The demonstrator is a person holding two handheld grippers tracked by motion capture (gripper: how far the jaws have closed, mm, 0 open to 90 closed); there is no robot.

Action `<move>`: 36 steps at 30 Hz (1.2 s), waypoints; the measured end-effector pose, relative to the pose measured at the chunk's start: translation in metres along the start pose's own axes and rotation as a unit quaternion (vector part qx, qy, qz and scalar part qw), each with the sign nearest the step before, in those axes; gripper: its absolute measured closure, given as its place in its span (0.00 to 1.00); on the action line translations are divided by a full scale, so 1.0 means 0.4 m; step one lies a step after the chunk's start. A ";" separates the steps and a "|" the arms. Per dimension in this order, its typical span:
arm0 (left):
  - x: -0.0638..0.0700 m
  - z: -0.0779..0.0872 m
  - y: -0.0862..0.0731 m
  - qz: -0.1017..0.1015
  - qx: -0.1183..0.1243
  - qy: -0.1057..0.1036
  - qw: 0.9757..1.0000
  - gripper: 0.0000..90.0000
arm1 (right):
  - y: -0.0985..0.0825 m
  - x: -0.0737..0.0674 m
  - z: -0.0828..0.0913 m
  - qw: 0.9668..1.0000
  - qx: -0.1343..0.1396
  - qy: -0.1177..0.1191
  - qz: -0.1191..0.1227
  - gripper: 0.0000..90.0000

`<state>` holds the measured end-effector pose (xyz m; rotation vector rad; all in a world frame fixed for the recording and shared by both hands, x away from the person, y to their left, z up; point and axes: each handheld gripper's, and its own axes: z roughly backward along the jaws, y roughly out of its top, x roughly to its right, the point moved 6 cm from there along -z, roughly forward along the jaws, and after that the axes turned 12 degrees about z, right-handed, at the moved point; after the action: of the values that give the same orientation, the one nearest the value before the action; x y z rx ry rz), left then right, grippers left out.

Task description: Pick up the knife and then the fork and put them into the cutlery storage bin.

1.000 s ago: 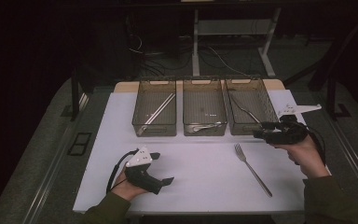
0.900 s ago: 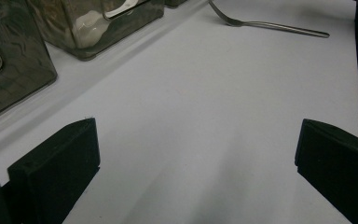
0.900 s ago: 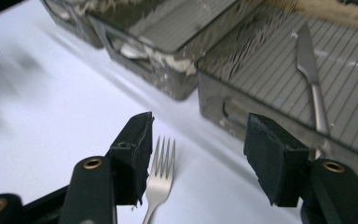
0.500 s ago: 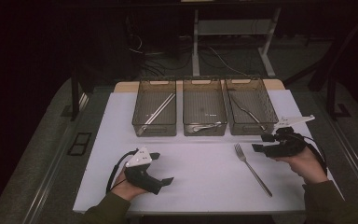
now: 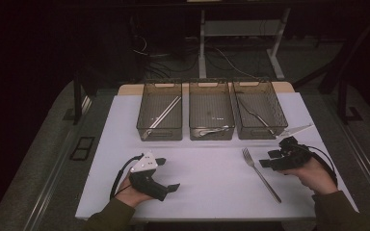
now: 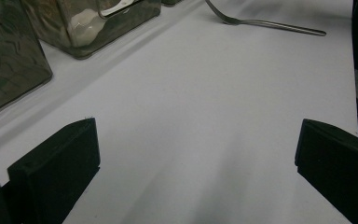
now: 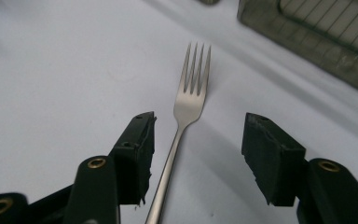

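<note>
Sorting looks nearly done: three smoky plastic bins (image 5: 211,118) at upper centre hold cutlery, while the last silver metal fork (image 7: 186,105) lies ungrabbed on the white table mat (image 5: 207,178) at lower right, between the right gripper's (image 7: 198,140) half-open jaws, which have just been closing, and the left gripper (image 6: 196,154) rests wide open and empty.

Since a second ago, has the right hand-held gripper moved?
Yes. The right hand-held gripper has dropped from beside the right bin toward the person, closing in on the fork.

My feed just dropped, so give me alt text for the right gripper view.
The right gripper stands open astride a fork lying on the white table, pads clear of its handle. A grey bin sits beyond.
</note>
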<state>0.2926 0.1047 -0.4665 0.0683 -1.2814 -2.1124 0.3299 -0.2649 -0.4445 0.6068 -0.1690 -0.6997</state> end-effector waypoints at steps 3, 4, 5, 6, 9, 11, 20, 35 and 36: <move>0.000 0.000 0.000 0.001 0.000 0.000 1.000 0.00 | -0.003 -0.012 -0.012 1.000 -0.024 0.012 -0.006 0.54; 0.001 0.000 0.000 0.001 0.001 0.000 1.000 0.00 | -0.004 -0.016 -0.016 0.999 -0.032 0.014 -0.006 0.55; 0.001 0.000 0.000 0.001 0.001 0.000 1.000 0.00 | -0.006 -0.021 -0.022 0.999 -0.042 0.017 -0.005 0.56; 0.000 0.000 0.000 0.000 -0.001 0.000 1.000 0.00 | -0.007 -0.023 -0.026 0.999 -0.047 0.018 -0.005 0.56; 0.001 -0.002 -0.001 0.001 -0.001 -0.001 1.000 0.00 | -0.011 -0.030 -0.039 0.998 -0.065 0.022 -0.002 0.58; 0.001 -0.002 0.000 0.000 0.000 -0.001 1.000 0.00 | -0.012 -0.035 -0.049 0.997 -0.072 0.027 0.000 0.62; 0.002 -0.001 0.000 -0.001 0.000 -0.001 1.000 0.00 | -0.015 -0.056 -0.094 0.990 -0.139 0.019 0.025 0.73; 0.002 -0.004 -0.001 -0.002 -0.003 0.000 1.000 0.00 | -0.008 -0.060 -0.106 0.981 -0.184 -0.011 0.063 0.89; 0.002 -0.004 -0.001 -0.002 -0.003 0.000 1.000 0.00 | -0.007 -0.059 -0.106 0.980 -0.185 -0.012 0.065 0.90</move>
<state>0.2923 0.1032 -0.4675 0.0682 -1.2775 -2.1197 0.3247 -0.2316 -0.4795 0.2280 -0.0954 -0.5929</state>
